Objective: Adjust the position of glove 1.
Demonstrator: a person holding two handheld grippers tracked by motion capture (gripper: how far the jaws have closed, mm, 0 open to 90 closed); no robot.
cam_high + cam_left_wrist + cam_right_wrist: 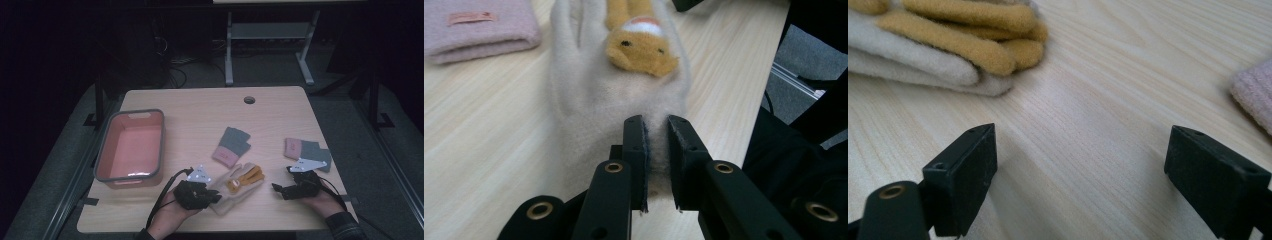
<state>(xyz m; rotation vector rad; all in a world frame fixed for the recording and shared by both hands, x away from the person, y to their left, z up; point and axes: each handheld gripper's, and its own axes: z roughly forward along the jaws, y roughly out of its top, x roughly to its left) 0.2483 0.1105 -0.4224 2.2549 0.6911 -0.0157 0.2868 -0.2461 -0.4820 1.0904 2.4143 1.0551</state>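
Pinching the cuff of the cream glove (619,95), your left gripper (655,125) has its jaws clamped on the fabric; the glove lies flat near the table's (200,115) front edge. Your right gripper (1080,165), jaws wide apart, rests just beside its fingertips.

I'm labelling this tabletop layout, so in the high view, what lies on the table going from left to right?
Pink bin → left gripper, fingers shut on the cream glove → grey-and-pink mitten → right gripper → second grey-and-pink mitten.
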